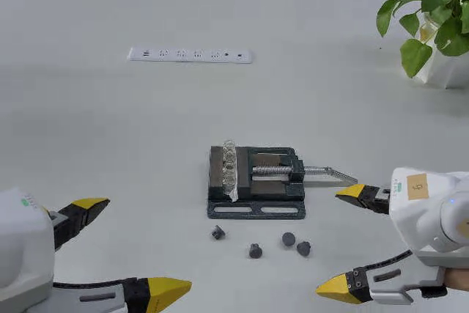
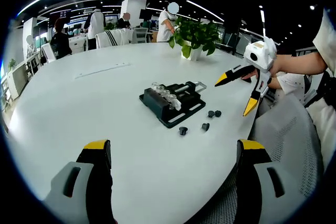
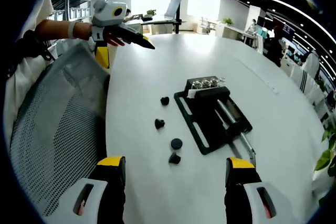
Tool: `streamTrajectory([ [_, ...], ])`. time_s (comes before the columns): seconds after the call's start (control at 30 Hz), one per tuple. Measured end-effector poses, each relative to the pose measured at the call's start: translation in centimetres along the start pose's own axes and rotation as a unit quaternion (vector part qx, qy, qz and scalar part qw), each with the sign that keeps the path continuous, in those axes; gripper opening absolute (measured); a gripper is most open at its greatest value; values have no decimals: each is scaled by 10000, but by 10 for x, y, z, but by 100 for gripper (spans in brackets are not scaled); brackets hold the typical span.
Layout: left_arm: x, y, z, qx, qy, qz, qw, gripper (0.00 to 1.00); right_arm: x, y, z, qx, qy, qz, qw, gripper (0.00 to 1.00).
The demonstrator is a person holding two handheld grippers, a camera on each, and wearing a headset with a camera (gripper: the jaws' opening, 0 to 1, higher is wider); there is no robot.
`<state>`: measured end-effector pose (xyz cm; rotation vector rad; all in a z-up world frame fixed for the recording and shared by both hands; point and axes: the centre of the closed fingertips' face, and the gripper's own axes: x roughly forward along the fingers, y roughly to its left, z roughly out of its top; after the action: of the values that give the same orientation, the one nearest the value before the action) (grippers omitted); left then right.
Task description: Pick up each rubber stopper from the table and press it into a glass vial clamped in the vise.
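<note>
1. Table: big, pale grey. It's carrying every item below and giving a flat bed for the work.
2. Potted plant: sitting at the far right, well apart from the job. Decor, no role.
3. Left gripper: hovering at near left. Jaws are standing spread wide w/ nothing btwn the yellow tips. Prob. hanging back as the spare hand.
4. Right gripper: hovering at near right, one tip near the end of the vise handle. Jaws are gaping wide, empty. The opening is facing the stoppers, so it's looking like the picking hand lining up a first grab.
5. Power strip: lying flat on the far side, well apart. Not in use, as far as I can tell.
6. Vise: dark, sitting flat mid-table, screw and handle pointing to the right gripper's side. It's doing the holding so the glass isn't tipping under a push.
7. Glass vials: a short row standing upright, mouths up, being squeezed btwn the vise jaws at the end away from the handle. Exact qty hard to read. All are looking unplugged.
8. Rubber stoppers: qty 4, dark, lying loose on the table just in front of the vise, btwn the two grippers. None is sitting in a vial yet, so I'm judging the task at its start.
</note>
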<state>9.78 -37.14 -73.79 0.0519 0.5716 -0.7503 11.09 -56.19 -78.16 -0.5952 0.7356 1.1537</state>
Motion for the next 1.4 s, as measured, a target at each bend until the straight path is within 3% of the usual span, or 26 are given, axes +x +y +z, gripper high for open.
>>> streamTrajectory([
  [0.1, 0, 0, -2, 17, 22, -22, 10000, 99, 5, 4, 1, -166, 231, 320, 9991, 69],
  [0.37, 4, -1, -4, 146, 33, -82, 9999, 99, 13, 2, -4, -402, 698, 749, 9939, 51],
  [0.47, 7, 0, -5, 154, 24, -107, 9998, 99, 17, 0, -2, -459, 707, 752, 9936, 44],
  [0.9, 13, -6, 2, 245, -74, -157, 9995, 99, 38, -2, 1, -685, 981, 1011, 9877, 35],
  [1.13, 13, -8, -2, 201, -87, -170, 9996, 99, 44, -4, 5, -804, 1141, 1067, 9845, 25],
  [1.4, 14, -10, -4, 145, -116, -184, 9997, 99, 46, -5, 3, -1074, 1426, 1151, 9772, 17],
])
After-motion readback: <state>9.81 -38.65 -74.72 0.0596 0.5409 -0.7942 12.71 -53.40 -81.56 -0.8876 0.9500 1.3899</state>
